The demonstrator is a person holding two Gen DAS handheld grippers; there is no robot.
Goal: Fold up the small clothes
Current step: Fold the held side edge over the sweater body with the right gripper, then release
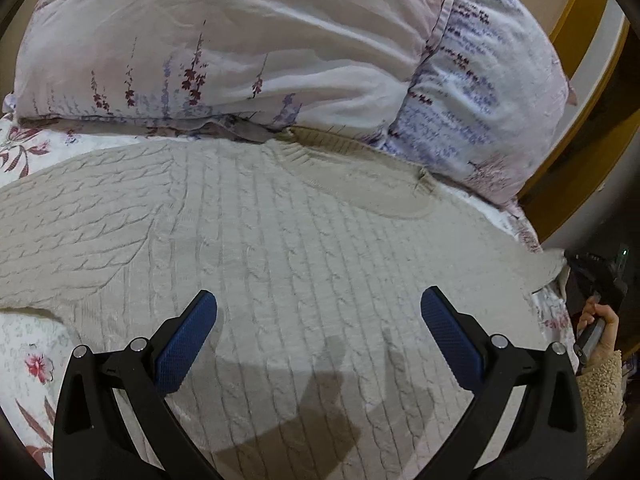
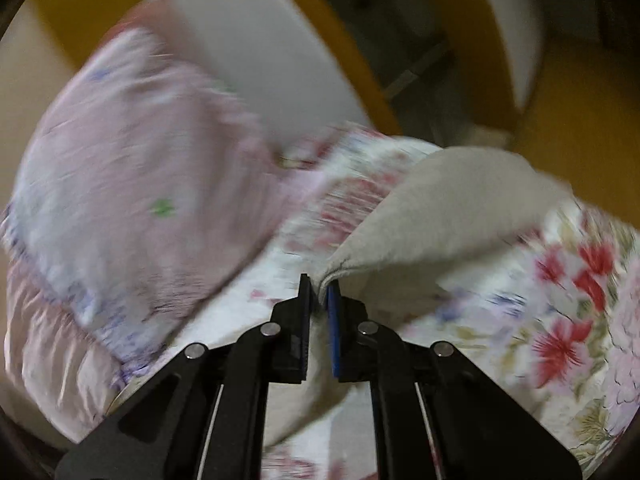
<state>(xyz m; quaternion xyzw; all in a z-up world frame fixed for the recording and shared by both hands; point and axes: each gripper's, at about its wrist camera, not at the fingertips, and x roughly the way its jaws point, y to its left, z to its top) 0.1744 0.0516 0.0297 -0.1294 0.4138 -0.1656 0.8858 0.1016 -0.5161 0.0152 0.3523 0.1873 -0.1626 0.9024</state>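
Garment: cream cable-knit sweater (image 1: 280,232) lies flat on floral bedsheet (image 1: 32,360), collar at 12 o'clock against lilac floral pillow (image 1: 240,40).
Left gripper (image 1: 319,308): fingers apart, above sweater body.
Right gripper (image 2: 320,286): clamped on sweater edge (image 2: 440,208), cloth trailing toward 1 o'clock.

I can read no text, label, brand, number or sign anywhere in my two views. The pillow (image 1: 240,48) across the top of my left view carries only printed sprigs and rows of small dark marks at upper right, which are pattern, not letters. The bed sheet (image 2: 540,320) at lower right of my right view shows flowers alone, and that view is blurred. The knitted sweater (image 1: 280,240) in the middle of my left view bears no tag that I can make out.
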